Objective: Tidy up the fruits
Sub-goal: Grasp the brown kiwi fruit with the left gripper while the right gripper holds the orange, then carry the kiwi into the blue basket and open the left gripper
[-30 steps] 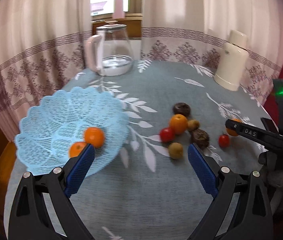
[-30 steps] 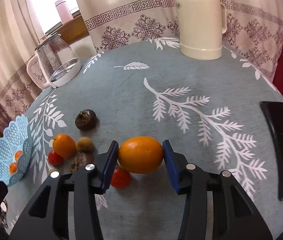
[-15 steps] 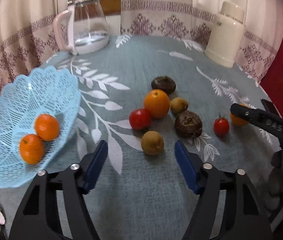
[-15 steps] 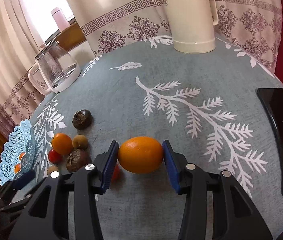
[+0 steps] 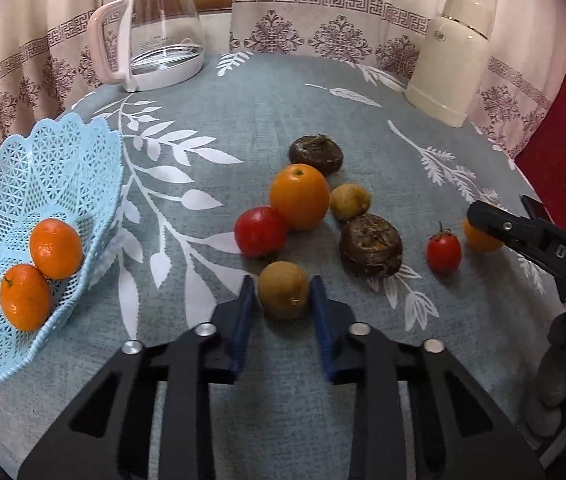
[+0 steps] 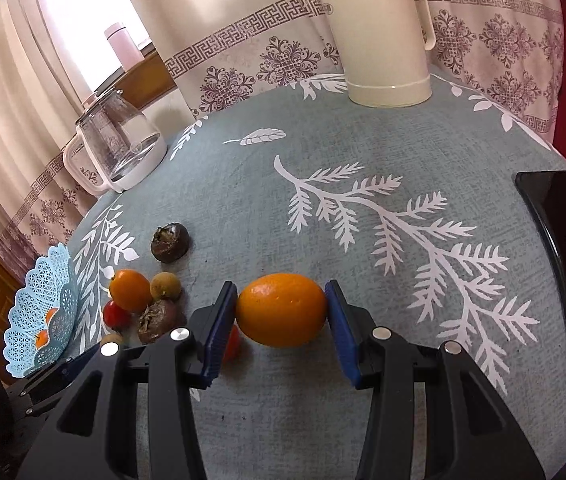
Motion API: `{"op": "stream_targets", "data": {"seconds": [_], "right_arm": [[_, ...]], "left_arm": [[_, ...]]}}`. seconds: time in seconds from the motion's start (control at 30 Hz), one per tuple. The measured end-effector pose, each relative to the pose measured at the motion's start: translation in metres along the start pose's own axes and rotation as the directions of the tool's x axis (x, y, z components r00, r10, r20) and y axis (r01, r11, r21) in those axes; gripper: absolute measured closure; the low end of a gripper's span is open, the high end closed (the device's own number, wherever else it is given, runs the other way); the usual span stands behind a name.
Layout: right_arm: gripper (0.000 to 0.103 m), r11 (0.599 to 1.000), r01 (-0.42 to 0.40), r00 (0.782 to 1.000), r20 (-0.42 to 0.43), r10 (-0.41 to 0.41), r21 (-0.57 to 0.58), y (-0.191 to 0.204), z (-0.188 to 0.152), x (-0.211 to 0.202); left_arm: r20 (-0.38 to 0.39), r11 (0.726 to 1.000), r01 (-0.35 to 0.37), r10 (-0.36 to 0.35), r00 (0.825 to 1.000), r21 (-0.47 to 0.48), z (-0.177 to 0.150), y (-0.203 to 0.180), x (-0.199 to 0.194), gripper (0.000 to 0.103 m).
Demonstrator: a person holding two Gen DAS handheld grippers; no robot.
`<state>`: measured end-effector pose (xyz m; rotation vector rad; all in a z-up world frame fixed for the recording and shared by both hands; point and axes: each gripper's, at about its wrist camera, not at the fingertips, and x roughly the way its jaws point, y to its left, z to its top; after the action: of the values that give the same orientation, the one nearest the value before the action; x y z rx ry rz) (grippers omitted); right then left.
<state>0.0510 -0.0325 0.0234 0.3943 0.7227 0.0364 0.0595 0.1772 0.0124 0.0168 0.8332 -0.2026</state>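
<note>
**Both hand-held grippers now on fruit**

Your left hand-held gripper (image 5: pixel 283 300) has swung away from the basket and dropped low, and its blue pads have narrowed from a wide spread to bracket the brown kiwi (image 5: pixel 283 290); the pads sit right against its flanks, though you cannot tell from here whether they truly bite yet, and the fruit rests on the bench (image 5: pixel 267 92); that puts the pick at the closing stage, with the lift to come. Your right hand-held gripper (image 6: pixel 281 312) stays clamped on the large orange (image 6: pixel 281 310), pads pressed to both ends, much as half a second ago.

The lattice basket (image 5: pixel 47 168), up and to the left of your left hand-held gripper, is pale blue openwork plastic with a scalloped rim; two mandarins (image 5: pixel 55 242) lie in it, touching. Just ahead of the left pads cluster a glossy tomato (image 5: pixel 259 231), a smooth round orange (image 5: pixel 300 196), a small dull yellowish fruit (image 5: pixel 350 201) and two dark, rough, wrinkled fruits (image 5: pixel 370 246); a smaller tomato (image 5: pixel 444 252) lies further right. The kiwi's matt skin should grip well; the cloth under it is soft and printed with leaves.
</note>
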Motion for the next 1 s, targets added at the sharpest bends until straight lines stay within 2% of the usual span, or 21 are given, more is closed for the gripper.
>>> {"op": "stream_targets", "data": {"seconds": [0.23, 0.53, 0.77, 1.0], "right_arm": [[0.057, 1.000, 0.001, 1.000, 0.009, -0.001, -0.003, 0.001, 0.000, -0.002], [0.057, 1.000, 0.000, 1.000, 0.015, 0.000, -0.003, 0.002, -0.001, -0.003], [0.057, 1.000, 0.003, 1.000, 0.014, -0.003, -0.008, 0.002, -0.002, -0.002], [0.057, 1.000, 0.009, 1.000, 0.019, -0.009, -0.013, 0.003, -0.003, -0.003]], "left_arm": [[0.019, 1.000, 0.005, -0.005, 1.000, 0.002, -0.003, -0.002, -0.010, 0.076], [0.081, 1.000, -0.010, 0.011, 0.997, -0.017, 0.000, 0.003, -0.041, 0.076], [0.162, 0.996, -0.078, 0.083, 0.983, -0.034, 0.007, 0.018, -0.071, 0.076], [0.195, 0.986, -0.134, 0.152, 0.969, -0.102, 0.011, 0.048, -0.089, 0.076]]}}
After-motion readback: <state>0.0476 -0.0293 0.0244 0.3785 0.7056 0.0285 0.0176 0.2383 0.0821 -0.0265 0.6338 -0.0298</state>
